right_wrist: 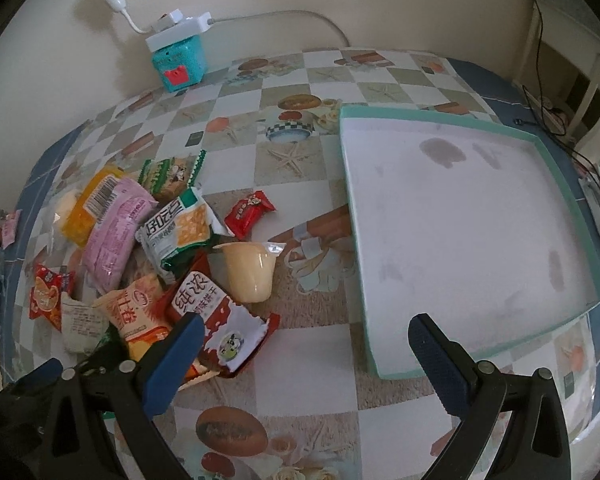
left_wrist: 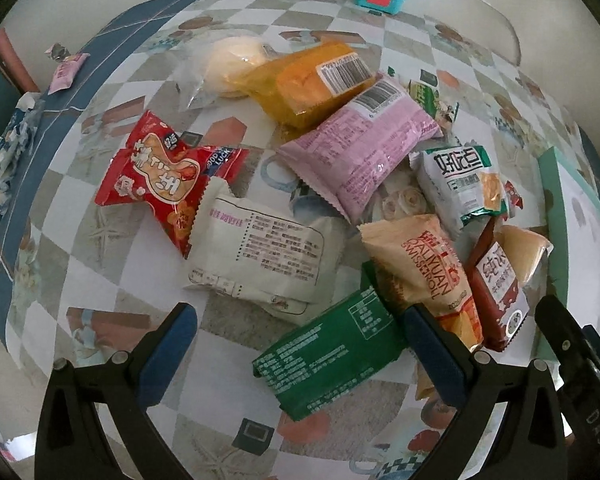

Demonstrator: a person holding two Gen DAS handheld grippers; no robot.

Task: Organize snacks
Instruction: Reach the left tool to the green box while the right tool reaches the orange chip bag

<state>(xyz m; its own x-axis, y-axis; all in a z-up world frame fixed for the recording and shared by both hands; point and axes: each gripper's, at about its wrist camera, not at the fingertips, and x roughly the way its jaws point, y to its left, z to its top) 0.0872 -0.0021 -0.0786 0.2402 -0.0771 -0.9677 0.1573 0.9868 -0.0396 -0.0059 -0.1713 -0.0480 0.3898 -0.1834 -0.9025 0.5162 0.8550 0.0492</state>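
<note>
We have both grippers spread wide and holding nothing: our left gripper point(left_wrist: 300, 340) hangs over the near edge of the snack heap, its jaws on either side of the green packet point(left_wrist: 332, 356), and our right gripper point(right_wrist: 306, 344) hovers between the heap on the left and the shallow teal-rimmed tray point(right_wrist: 572, 208) on the right, which has nothing in it yet. The snacks lie jumbled on the checked tablecloth point(right_wrist: 300, 372): the white packet point(left_wrist: 260, 252) and red peanut bag point(left_wrist: 156, 180) to the left, the pink packet point(left_wrist: 364, 152) and orange cake point(left_wrist: 312, 84) further back, the swiss roll wrapper point(left_wrist: 424, 264) and the dark red milk-biscuit pack point(right_wrist: 224, 328) overlapping on the near right, with the pudding cup point(right_wrist: 249, 270) lying tipped on its side just beyond. By our judgement nothing has been sorted so far. The risks come from the overlap: closing on the green packet may catch the swiss roll wrapper lying on its edge and drag both. Slick, puffy wrappers may slip out of the pads, and a hard pinch could crush the soft cakes. The pudding cup could roll if nudged, and the small red candy point(right_wrist: 250, 213) is easy to overlook.
</note>
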